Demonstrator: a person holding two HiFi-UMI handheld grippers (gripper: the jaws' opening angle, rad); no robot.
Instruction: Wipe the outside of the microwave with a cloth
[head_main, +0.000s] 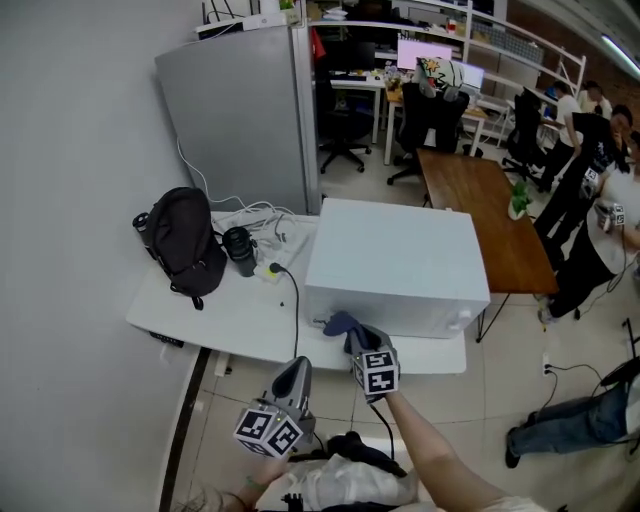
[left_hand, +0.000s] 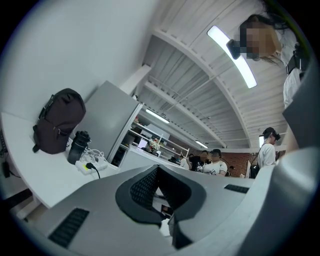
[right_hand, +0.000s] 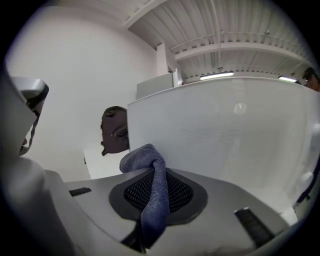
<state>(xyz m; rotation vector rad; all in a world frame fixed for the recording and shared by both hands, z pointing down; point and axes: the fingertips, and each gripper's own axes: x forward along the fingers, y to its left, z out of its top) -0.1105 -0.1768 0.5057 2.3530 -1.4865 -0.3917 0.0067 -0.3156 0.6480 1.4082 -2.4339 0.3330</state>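
Both jaws are closed: your right gripper (head_main: 360, 342) pinches the blue knitted cloth (head_main: 336, 323), with the white boxy microwave (head_main: 395, 262) straight ahead, its near wall closest; your left gripper (head_main: 296, 368) hangs back, empty.

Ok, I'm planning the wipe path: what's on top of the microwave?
Nothing shows on the microwave: its top is plain white in the head view. Its rear face is hidden from view.

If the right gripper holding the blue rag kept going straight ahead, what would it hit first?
Probably the microwave's white side wall, right ahead; the cloth pinched in the right gripper would touch it first.
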